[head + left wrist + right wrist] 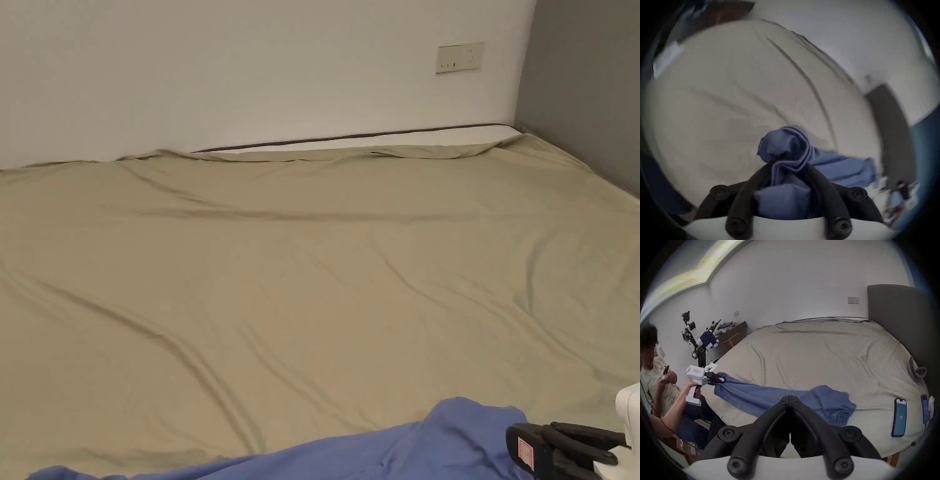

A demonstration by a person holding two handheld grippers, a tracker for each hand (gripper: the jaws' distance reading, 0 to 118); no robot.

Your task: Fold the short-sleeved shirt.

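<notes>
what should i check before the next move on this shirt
1. Left claw grips the shirt: ok, shut on a bunched fold.
2. Right claw grips the shirt: not ok, shut on nothing.
3. Shirt spread flat: not ok, bunched and pulled long across the sheet.
4. Bare sheet to lay it out on: ok, a wide stretch beyond.
5. Phone apart from the shirt: ok, but near its end.
6. Which part the left claw holds: cannot tell.
</notes>
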